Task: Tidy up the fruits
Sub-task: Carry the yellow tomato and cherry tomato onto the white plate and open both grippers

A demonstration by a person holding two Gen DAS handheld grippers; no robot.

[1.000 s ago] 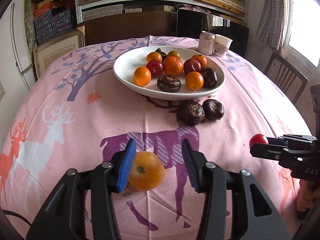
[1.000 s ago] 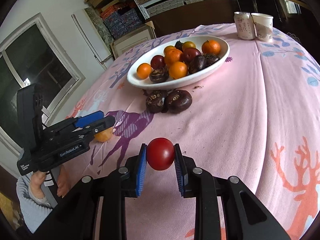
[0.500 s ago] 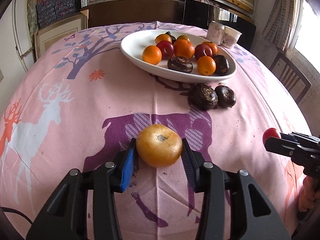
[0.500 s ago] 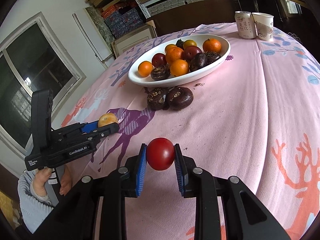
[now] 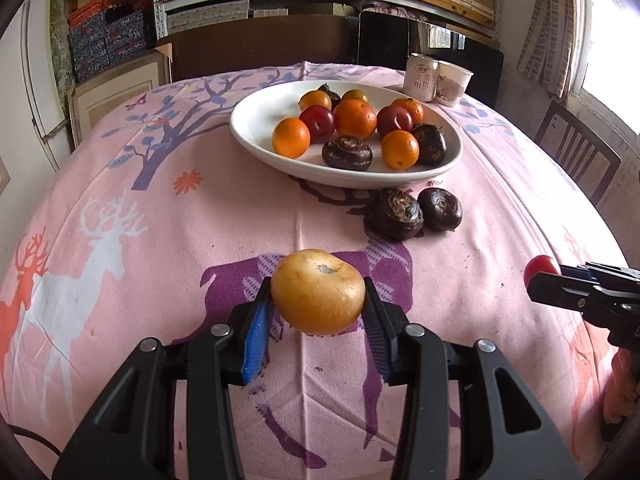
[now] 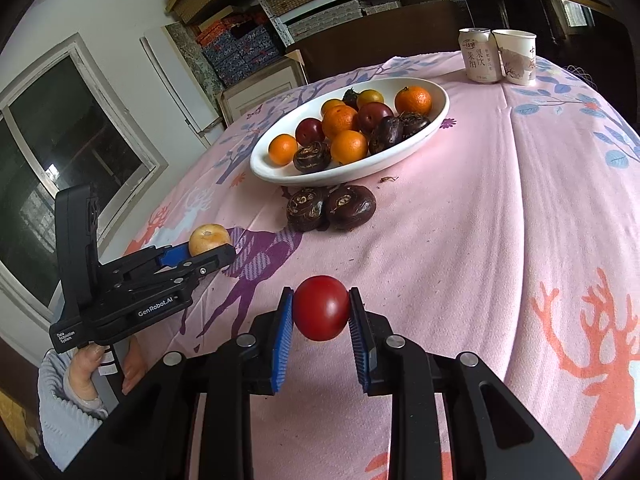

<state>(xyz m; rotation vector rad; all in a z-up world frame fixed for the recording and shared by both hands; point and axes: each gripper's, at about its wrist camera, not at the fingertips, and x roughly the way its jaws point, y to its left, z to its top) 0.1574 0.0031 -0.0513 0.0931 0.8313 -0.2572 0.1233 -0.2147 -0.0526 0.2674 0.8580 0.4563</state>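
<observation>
Yellow-orange round fruit (image 5: 318, 291) clamped in left tongs (image 5: 318, 312), above desk's near edge; right tongs (image 6: 320, 316) grip glossy red round fruit (image 6: 321, 307). Carry level to white oval bowl (image 5: 256, 120); release gently over bare left patch.

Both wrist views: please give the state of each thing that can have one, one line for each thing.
Left gripper: shut on the yellow-orange round fruit.
Yellow-orange round fruit: held above the cloth.
Right gripper: shut on the red round fruit.
Red round fruit: held between the pads.
White oval bowl: upright, partly filled with fruits.
Two dark brown water chestnuts: on the cloth, outside the bowl.
Drink can: upright.
Paper cup: upright.
</observation>
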